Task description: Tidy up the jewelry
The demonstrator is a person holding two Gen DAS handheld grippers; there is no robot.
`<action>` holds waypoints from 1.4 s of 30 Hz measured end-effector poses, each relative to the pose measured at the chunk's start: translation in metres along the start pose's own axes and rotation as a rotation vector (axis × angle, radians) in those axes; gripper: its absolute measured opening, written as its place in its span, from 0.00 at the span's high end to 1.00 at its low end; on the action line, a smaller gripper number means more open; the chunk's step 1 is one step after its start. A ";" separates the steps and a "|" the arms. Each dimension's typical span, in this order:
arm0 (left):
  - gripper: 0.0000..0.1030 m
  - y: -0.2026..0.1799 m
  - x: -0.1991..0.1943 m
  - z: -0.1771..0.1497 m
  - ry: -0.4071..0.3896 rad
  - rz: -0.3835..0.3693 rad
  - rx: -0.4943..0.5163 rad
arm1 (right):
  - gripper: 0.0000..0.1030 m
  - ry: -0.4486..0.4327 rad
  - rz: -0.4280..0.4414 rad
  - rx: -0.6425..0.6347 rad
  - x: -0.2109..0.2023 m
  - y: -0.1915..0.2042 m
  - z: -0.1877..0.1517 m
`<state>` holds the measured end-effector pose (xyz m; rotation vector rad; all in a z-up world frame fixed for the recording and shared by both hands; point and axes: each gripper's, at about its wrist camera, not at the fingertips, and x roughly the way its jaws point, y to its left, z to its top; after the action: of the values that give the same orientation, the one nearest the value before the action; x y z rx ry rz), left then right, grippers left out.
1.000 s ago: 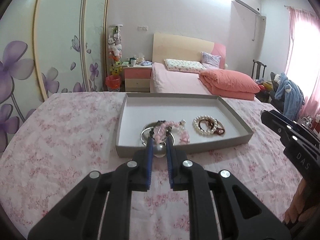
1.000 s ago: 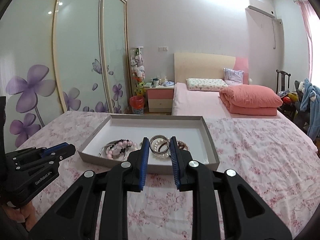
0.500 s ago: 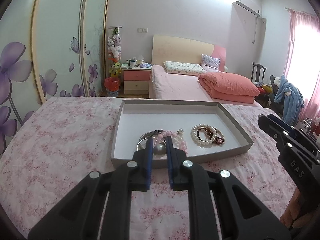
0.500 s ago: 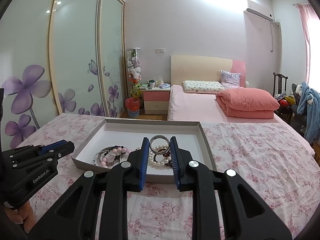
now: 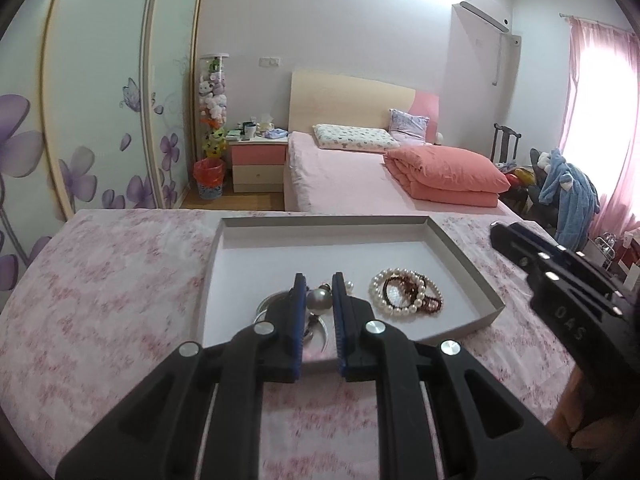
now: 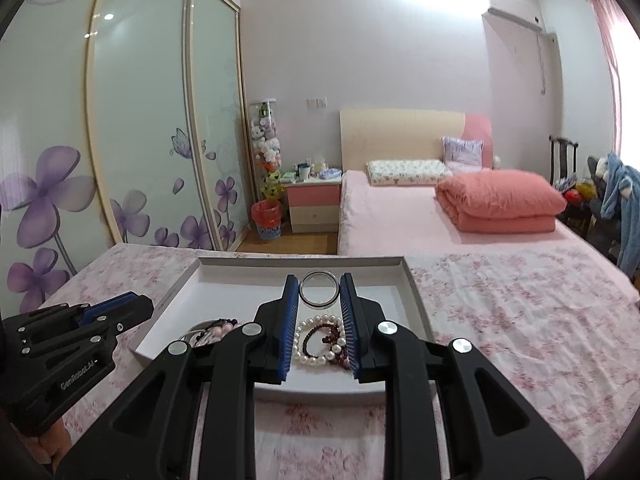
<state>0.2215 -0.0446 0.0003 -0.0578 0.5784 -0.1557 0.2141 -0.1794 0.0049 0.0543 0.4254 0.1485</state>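
A shallow grey tray (image 5: 460,254) (image 6: 416,300) lies on the pink floral table. It holds a white pearl bracelet (image 5: 404,294) (image 6: 316,344) with dark red beads and a pink bead bracelet (image 6: 218,326) on the left. My left gripper (image 5: 318,288) is shut on a large grey pearl (image 5: 319,300) above silver bangles (image 5: 272,304) in the tray. My right gripper (image 6: 319,290) is shut on a silver bangle (image 6: 319,290), held upright above the pearl bracelet.
The table carries a pink floral cloth (image 6: 520,320). Behind it are a pink bed (image 5: 360,176), a nightstand (image 5: 258,164), a red bin (image 5: 209,178) and a flowered wardrobe (image 6: 140,140). A chair with clothes (image 5: 560,192) stands at right.
Both grippers have moved forward over the tray. The right gripper now holds the silver bangle higher, clear of the pearl bracelet. The left still holds the grey pearl.
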 end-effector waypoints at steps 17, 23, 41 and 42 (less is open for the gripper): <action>0.77 -0.002 0.077 0.006 0.093 -0.032 -0.016 | 0.62 0.183 0.093 0.132 0.076 -0.013 -0.007; 0.68 0.023 0.069 0.006 0.096 -0.016 -0.086 | 0.58 0.161 0.075 0.185 0.061 -0.033 -0.006; 0.13 0.041 -0.050 -0.023 -0.061 0.128 -0.066 | 0.25 0.105 0.046 0.099 -0.031 -0.009 -0.013; 0.09 0.039 -0.057 -0.026 -0.078 0.135 -0.057 | 0.21 0.097 0.048 0.092 -0.037 -0.007 -0.014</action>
<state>0.1654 0.0031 0.0059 -0.0799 0.5069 -0.0054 0.1757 -0.1913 0.0065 0.1479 0.5277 0.1797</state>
